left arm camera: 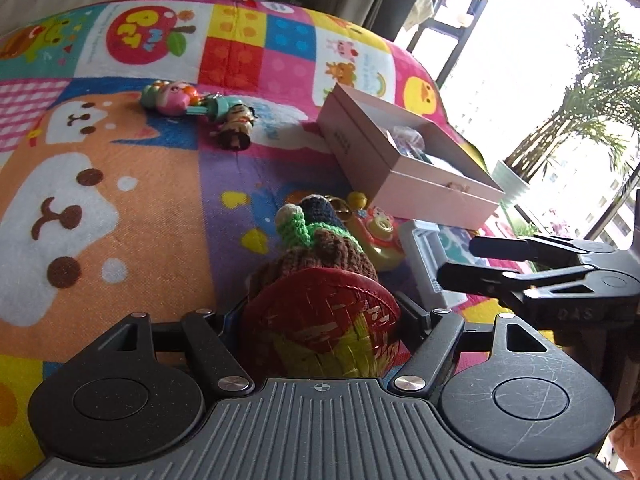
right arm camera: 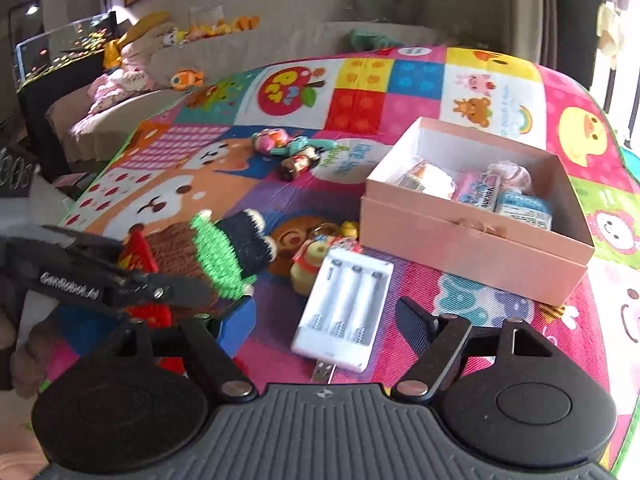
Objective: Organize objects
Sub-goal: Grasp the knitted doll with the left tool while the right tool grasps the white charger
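Two views | left gripper (left arm camera: 320, 316) fingers clamp crocheted toy (left arm camera: 316, 256) | right gripper (right arm camera: 324, 320) spread | box (right arm camera: 472, 240) contents right-view only

A crocheted brown, green and navy doll (right arm camera: 224, 252) lies beside a white battery charger (right arm camera: 344, 308) before an open pink box (right arm camera: 472, 240).

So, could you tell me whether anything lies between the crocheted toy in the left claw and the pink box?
Yes. The crocheted toy is held in the left claw, and a yellow toy camera and a white battery charger lie on the mat between it and the open pink box. Above them, nothing visible blocks the way.
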The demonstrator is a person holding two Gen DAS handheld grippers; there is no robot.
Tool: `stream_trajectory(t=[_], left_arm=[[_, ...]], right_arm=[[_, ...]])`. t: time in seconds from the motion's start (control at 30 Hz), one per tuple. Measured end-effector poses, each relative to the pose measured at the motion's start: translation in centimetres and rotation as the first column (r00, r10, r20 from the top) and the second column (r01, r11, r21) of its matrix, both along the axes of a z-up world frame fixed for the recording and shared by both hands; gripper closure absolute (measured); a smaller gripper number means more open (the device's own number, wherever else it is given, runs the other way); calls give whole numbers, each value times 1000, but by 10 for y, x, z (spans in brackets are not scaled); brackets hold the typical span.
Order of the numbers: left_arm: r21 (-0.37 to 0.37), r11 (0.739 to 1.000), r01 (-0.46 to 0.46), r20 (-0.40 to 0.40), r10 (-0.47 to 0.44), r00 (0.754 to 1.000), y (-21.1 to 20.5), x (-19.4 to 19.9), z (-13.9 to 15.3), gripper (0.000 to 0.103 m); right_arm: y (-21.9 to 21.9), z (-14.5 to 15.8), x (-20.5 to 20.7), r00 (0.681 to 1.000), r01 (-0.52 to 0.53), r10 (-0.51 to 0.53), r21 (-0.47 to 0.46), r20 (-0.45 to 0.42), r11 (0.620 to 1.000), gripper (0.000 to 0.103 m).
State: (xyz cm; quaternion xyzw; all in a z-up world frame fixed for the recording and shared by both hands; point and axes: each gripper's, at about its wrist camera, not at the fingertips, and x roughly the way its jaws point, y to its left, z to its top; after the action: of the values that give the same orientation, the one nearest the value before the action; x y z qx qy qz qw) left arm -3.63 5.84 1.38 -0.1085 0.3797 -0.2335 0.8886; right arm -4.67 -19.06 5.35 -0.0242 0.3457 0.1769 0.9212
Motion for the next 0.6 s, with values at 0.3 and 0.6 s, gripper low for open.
stream_trajectory(t=[0.3, 0.6], left_arm=[[23, 1000, 2, 13, -2, 1000, -3, 0, 1, 24], [65, 998, 15, 8, -15, 1000, -12, 1, 2, 24]], right_arm=[[-23, -14, 16, 994, 48, -39, 83, -101, 995, 54], [-52, -15, -10, 990, 91, -89, 18, -110, 996, 48]])
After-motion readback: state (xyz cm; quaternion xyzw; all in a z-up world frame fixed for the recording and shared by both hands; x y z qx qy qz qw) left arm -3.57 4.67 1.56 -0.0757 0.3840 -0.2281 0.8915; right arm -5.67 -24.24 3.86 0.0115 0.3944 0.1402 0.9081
